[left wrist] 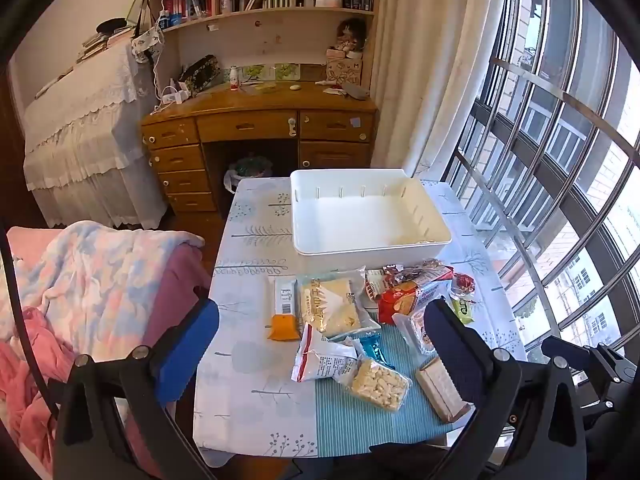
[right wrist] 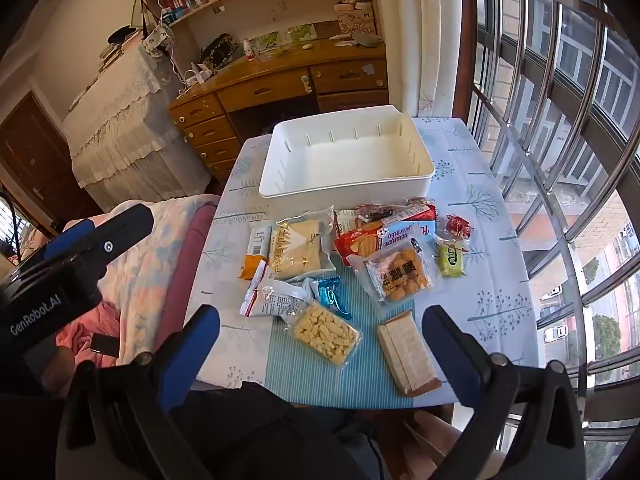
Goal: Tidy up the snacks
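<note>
An empty white bin stands at the far half of the small table. In front of it lie several snacks: a pale yellow sandwich pack, an orange-ended bar, a red biscuit pack, a clear pack of nuggets, a pack of puffed pieces, a brown wafer pack and a green sweet. My left gripper hovers open above the near snacks. My right gripper hovers open over the table's near edge. Neither holds anything.
The table's printed cloth hangs over its edges. A bed with a pink and blue blanket lies close on the left. A barred window runs along the right. A wooden desk stands behind the table.
</note>
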The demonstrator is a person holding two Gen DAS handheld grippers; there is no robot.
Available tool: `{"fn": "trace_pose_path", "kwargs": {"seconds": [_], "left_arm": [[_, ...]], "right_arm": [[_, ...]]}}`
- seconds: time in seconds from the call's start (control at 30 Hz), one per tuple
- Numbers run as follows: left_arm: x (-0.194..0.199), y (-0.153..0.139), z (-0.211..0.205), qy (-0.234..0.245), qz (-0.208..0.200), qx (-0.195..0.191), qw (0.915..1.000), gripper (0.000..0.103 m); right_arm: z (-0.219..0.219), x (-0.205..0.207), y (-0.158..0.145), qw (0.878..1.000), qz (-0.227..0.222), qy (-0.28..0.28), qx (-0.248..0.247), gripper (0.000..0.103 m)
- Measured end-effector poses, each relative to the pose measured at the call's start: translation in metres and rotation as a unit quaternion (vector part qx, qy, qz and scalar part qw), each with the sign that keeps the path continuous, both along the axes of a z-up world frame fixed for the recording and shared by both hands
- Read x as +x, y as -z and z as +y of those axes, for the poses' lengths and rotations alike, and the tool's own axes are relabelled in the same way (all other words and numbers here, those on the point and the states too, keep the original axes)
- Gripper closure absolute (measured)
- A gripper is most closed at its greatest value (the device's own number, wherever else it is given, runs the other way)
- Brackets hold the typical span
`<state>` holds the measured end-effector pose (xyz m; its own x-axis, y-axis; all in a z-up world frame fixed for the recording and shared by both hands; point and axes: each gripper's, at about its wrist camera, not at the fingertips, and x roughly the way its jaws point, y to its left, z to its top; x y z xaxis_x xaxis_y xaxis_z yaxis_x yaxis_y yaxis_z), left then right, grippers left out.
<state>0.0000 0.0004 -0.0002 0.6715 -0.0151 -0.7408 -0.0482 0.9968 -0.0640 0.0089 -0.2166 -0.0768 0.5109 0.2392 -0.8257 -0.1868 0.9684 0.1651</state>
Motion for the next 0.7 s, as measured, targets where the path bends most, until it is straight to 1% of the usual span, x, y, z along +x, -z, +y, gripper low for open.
{"fn": "trace_pose_path", "kwargs": {"seconds": [0.07,0.3,0.37,0.4,0.5,0.7], "left_arm": [[0.000,0.000,0.000,0.004,-0.002,-0.005,1.0000,0.001],[0.000,-0.004,-0.001,0.005,-0.005,0.002,1.0000,0.001],[-0.003,-0.002,-0.001,0.004,-0.007,0.001,1.0000,0.001],[-0.003,-0.002,-0.001,0.002,-0.008,0.004,1.0000,0.001],[-0.010,-0.002,0.000,0.002,-0.014,0.005,0.9999,0.001],[-0.017,-0.001,0.001,-0.003,-0.005,-0.002,1.0000,0.001]], "right_arm": [[0.000,0.000,0.000,1.000,-0.001,0.000,0.000,0.001],[0.001,-0.002,-0.001,1.000,-0.007,0.000,-0.006,0.001],[0.001,-0.002,0.000,1.000,-0.012,-0.001,-0.009,0.001],[0.005,-0.003,-0.005,1.000,-0.013,-0.002,-0.011,0.001],[0.005,-0.001,-0.007,1.000,-0.015,-0.003,-0.015,0.001],[0.005,-0.009,-0.008,1.000,-0.024,-0.005,-0.019,0.001]]}}
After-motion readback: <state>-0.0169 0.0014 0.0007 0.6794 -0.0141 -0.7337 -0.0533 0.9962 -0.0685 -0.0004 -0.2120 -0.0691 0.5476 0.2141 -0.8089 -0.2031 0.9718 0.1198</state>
